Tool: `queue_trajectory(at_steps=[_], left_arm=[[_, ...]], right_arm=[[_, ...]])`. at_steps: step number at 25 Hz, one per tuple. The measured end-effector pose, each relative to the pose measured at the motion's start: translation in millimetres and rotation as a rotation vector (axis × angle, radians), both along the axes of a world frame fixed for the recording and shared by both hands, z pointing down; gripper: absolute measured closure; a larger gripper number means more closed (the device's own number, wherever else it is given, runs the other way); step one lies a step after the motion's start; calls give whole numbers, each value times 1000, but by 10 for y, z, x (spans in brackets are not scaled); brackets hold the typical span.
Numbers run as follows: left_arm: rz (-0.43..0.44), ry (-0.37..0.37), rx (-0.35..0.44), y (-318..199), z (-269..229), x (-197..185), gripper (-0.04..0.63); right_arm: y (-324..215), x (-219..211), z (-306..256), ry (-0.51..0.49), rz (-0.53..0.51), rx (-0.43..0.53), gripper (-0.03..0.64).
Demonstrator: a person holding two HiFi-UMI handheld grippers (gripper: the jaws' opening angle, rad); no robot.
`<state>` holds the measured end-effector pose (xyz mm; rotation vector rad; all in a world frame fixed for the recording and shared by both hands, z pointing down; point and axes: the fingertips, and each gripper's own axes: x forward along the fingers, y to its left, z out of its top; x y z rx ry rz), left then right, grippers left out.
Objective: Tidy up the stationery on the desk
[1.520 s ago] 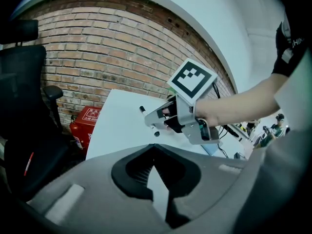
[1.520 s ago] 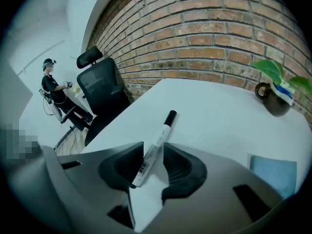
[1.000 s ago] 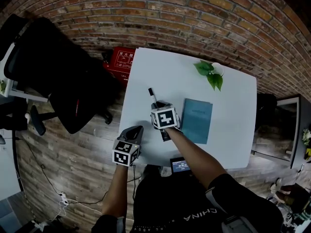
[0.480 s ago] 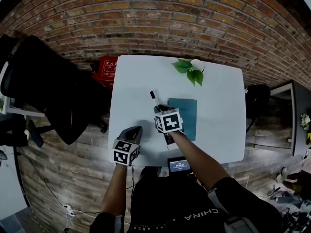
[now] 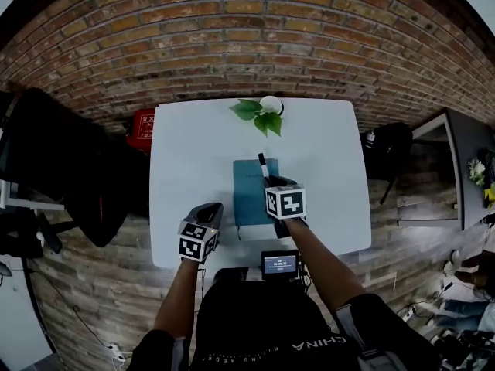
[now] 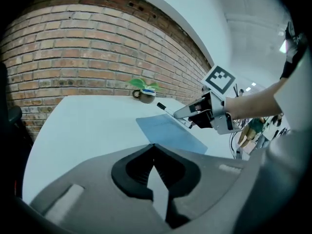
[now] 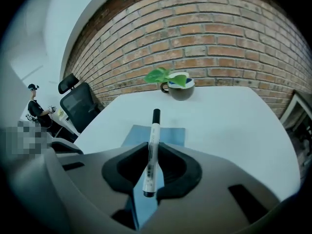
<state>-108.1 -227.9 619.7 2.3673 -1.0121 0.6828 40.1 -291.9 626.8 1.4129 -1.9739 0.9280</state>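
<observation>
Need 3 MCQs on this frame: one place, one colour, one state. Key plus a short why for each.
1. Where does the potted plant stand?
A) at the far edge of the desk, by the brick wall
B) on the chair
C) on the floor

2. What colour is the notebook?
A) red
B) blue
C) yellow

3. The right gripper is:
A) open and empty
B) shut on the marker
C) resting flat on the desk

Key:
1 A, the pot sits at the desk's far edge just below the bricks.
2 B, its cover shows blue in every view.
3 B, the marker is pinched between its jaws.
</observation>
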Motion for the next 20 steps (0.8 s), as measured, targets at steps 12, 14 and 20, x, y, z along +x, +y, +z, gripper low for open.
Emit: queue_trajectory(at_steps=[12,14,20], left_arm=[[23,-42,9,-4,20,496,584],[34,-43,7,4,16,544,584],[46,-27,-1,-4,22,658,584]], right_arm=[[374,836,79,-20,91,-17,541],[392,850,93,-24,95,-23,541],[446,818,197,-39,97,-58,541]])
